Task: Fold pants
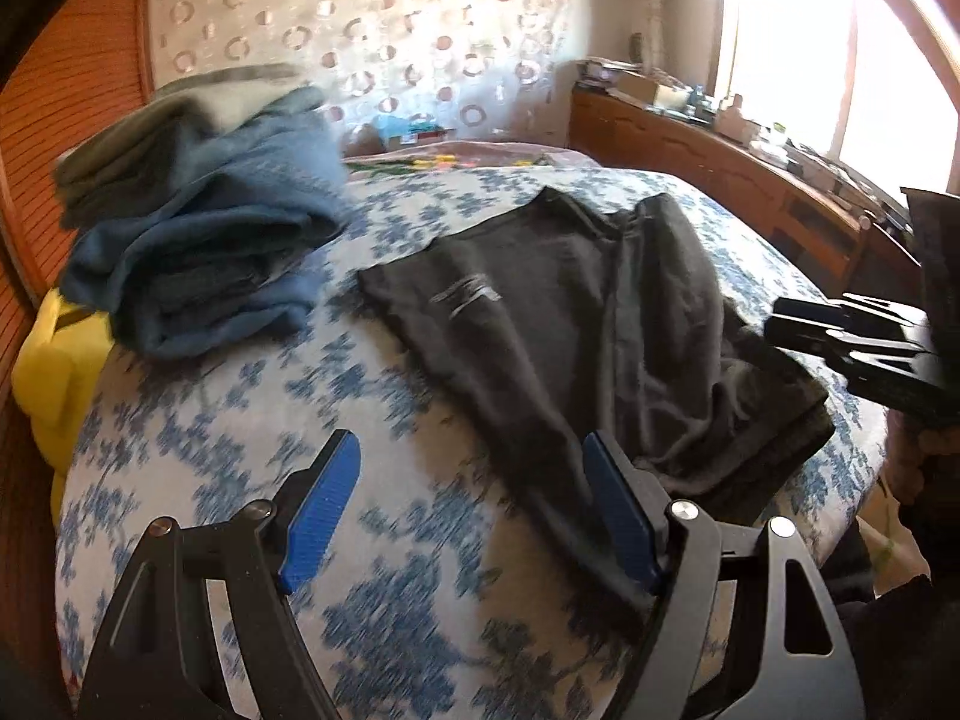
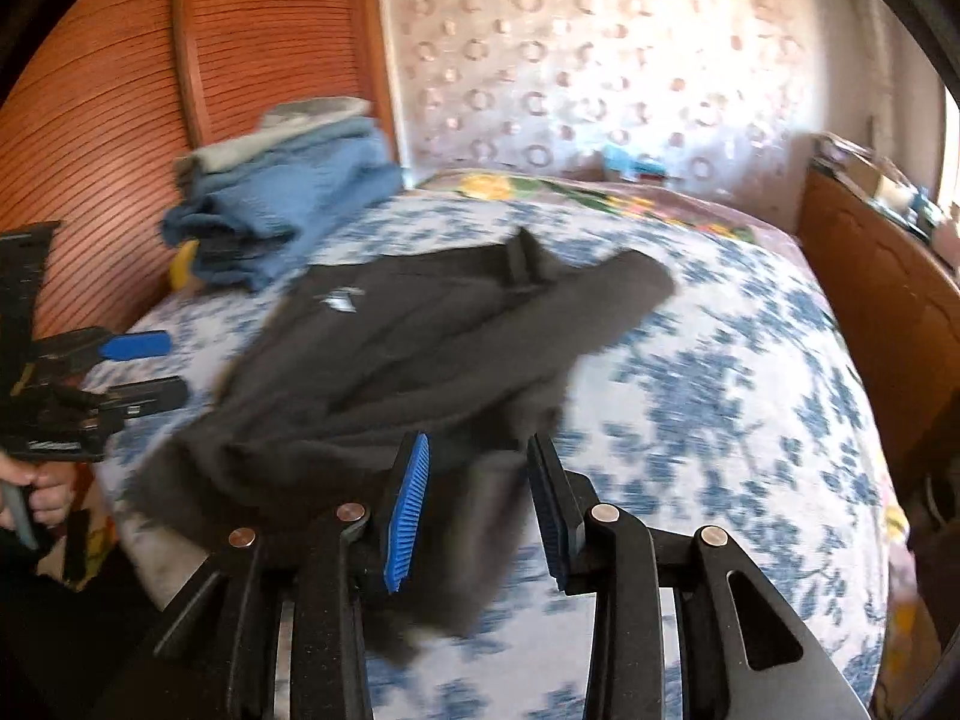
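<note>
Between the right gripper's (image 2: 480, 510) spread fingers lies a hem of the dark pants (image 2: 390, 360), ungripped, on the floral bedspread (image 2: 720, 390). Left gripper (image 1: 468, 516), also spread, has the leg just right of it. Folding seems underway; next, both should pinch the cloth.

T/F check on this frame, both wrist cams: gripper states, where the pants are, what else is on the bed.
1. The left gripper is shut on the pants. False: its jaws stand wide apart, nothing between them.
2. The black pants lie on the bedspread. True.
3. Fabric sits between the right gripper fingers. True.
4. The pile of folded clothes lies on top of the pants. False: it sits apart, beside them.
5. The bedspread is plain white. False: blue floral print.
</note>
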The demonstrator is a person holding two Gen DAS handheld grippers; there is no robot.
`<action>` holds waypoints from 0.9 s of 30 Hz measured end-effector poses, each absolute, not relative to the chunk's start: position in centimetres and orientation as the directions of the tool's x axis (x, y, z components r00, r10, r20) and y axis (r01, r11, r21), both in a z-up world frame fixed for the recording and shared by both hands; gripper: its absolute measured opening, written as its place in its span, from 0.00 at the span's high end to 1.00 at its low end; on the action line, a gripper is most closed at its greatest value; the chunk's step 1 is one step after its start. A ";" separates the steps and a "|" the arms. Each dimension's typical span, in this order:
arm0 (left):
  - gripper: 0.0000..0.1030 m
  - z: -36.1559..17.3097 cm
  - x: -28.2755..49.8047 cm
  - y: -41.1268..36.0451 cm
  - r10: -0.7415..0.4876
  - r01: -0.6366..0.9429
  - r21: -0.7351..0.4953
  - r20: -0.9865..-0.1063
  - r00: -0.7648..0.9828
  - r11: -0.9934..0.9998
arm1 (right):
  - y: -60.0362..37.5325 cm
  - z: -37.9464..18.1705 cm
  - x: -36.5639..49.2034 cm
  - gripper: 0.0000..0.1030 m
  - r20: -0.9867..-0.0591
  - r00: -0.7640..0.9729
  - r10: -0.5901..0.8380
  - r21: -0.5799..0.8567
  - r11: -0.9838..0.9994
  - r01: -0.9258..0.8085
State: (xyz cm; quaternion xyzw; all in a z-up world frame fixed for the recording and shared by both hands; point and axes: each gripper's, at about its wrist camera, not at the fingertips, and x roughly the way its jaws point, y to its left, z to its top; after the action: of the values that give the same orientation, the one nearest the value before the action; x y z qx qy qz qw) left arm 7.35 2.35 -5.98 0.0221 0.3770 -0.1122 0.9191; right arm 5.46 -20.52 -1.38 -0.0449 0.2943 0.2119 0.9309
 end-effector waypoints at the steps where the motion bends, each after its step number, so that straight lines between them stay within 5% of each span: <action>1: 0.25 -5.9 7.7 2.1 -0.195 0.232 -0.042 -0.699 0.688 0.972 | -20.6 -1.5 5.8 0.65 -0.567 0.743 0.357 0.041 0.913 -0.407; 10: 0.26 -4.9 11.7 -0.9 -0.270 0.343 -0.039 -0.702 0.659 0.938 | -20.5 -1.7 7.1 0.65 -0.579 0.752 0.314 0.041 0.933 -0.358; 27: 0.53 -5.6 21.9 -6.5 -0.362 0.484 -0.083 -0.774 0.520 0.871 | -22.7 -2.0 7.9 0.66 -0.564 0.759 0.326 0.112 0.941 -0.321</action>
State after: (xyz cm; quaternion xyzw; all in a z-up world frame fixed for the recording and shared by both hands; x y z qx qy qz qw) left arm 21.86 -6.53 -5.57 0.0715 0.4252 -0.2434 0.8688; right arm 7.87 -22.65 -1.99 0.0045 0.3014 0.1724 0.9378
